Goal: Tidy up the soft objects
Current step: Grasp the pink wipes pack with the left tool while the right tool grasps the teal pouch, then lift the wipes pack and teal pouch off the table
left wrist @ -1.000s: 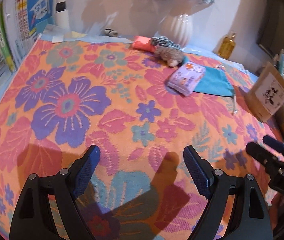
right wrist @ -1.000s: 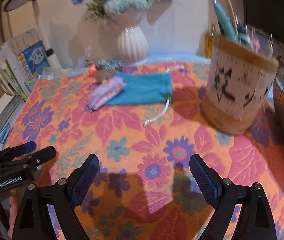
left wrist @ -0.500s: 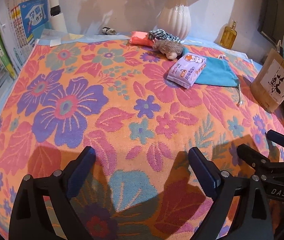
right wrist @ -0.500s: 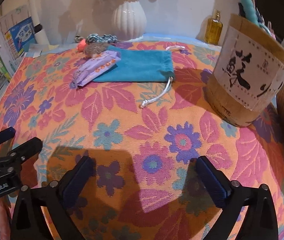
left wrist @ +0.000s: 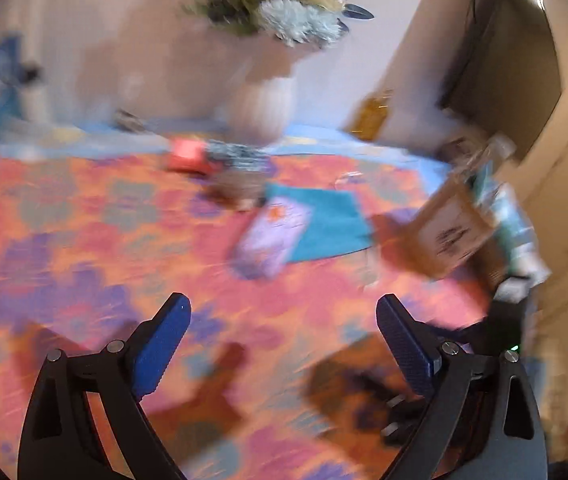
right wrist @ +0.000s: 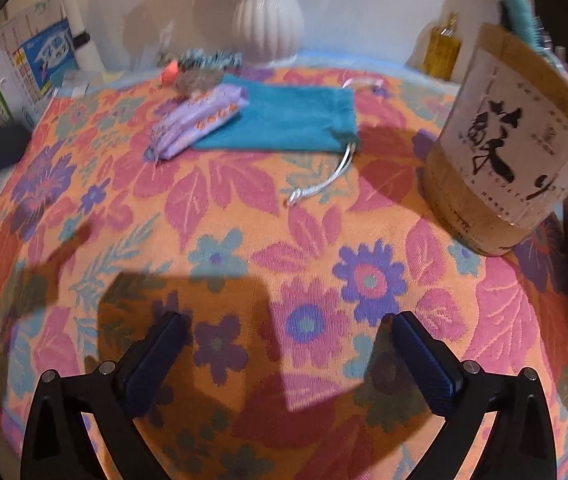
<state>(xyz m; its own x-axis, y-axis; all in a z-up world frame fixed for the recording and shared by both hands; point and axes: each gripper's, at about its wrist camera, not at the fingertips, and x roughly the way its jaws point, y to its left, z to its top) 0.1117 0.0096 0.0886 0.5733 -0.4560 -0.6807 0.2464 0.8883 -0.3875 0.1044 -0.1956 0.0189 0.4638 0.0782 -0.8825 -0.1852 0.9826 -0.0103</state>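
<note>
Left gripper (left wrist: 284,314): released, blue-padded fingers spread wide, nothing between them; low centre of a heavily motion-blurred left wrist frame. Right gripper (right wrist: 286,332): likewise released and empty, bottom centre of its frame, over the orange floral woven tablecloth (right wrist: 243,240).

Task items sit in the upper centre of the right wrist frame. Flat teal drawstring fabric pouch (right wrist: 292,120) lies on the cloth, its white cord (right wrist: 320,188) trailing toward frame centre. Lilac soft tissue packet (right wrist: 195,124) lies partly on the pouch's left edge. Just above it: a small brown-grey plush toy (right wrist: 199,78), with a dark patterned fabric piece (right wrist: 207,60) behind; details too blurred to resolve.

Right side: cylindrical wooden holder with black calligraphy label (right wrist: 512,152). Top centre: white ribbed ceramic vase (right wrist: 267,26).
</note>
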